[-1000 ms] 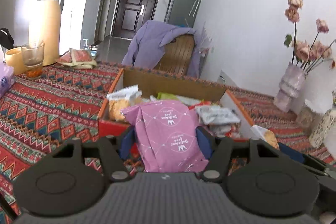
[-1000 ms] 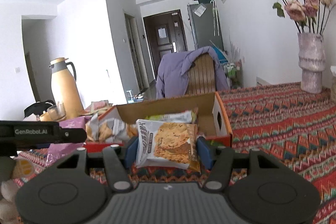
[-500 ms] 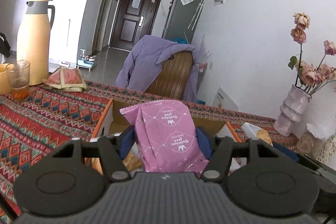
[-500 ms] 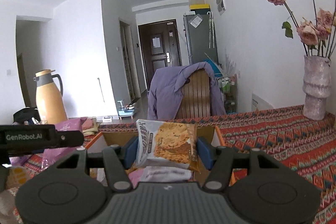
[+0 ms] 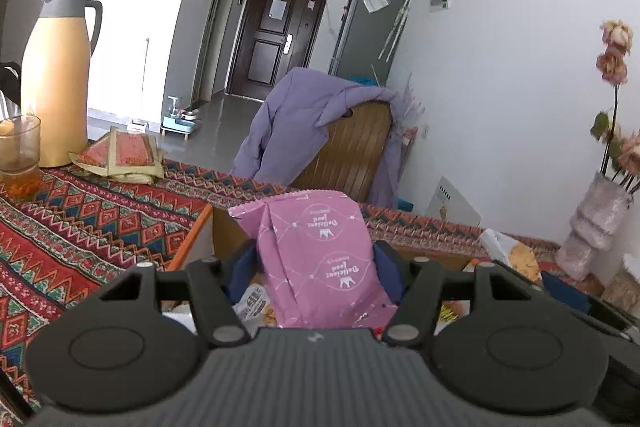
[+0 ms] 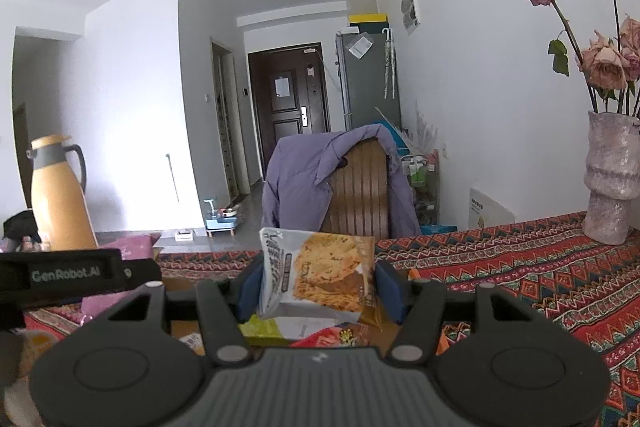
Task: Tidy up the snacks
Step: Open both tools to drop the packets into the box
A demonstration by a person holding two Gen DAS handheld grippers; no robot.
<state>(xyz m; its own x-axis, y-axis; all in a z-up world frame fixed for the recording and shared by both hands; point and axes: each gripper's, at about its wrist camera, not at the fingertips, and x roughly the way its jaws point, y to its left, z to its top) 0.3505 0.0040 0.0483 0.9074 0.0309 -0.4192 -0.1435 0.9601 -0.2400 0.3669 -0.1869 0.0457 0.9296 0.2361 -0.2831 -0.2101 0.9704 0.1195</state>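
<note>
Snacks fill both of your grippers above a cardboard box (image 5: 224, 227) on the patterned tablecloth (image 5: 80, 211). Your left gripper (image 5: 316, 263) is clamped on a pink snack bag (image 5: 320, 259), a puffy, creased foil pouch with a crimped top seam and white crown print, held upright between the blue pads. Below it, just inside the orange-edged box, lie more crinkled wrappers, too hidden to name. Your right gripper (image 6: 318, 287) is clamped on a cookie packet (image 6: 320, 275), a flat, glossy white-and-tan pouch printed with rough golden biscuits, also upright; under it sit a yellow-green wrapper (image 6: 264, 329) and a red wrapper (image 6: 336, 337) in the box. In the right wrist view your left gripper's black body shows at the near left with the pink bag behind it. Far left on the woven, zigzag cloth stands a tall tan thermos jug (image 5: 56, 75) with a grey collar beside a clear glass (image 5: 20, 155). Far right, a rough, pale ribbed vase (image 6: 610, 179) holds dried roses (image 6: 604, 63). Beyond the table a slatted wooden chair (image 6: 360, 187) wears a lilac jacket (image 6: 300, 183).
</note>
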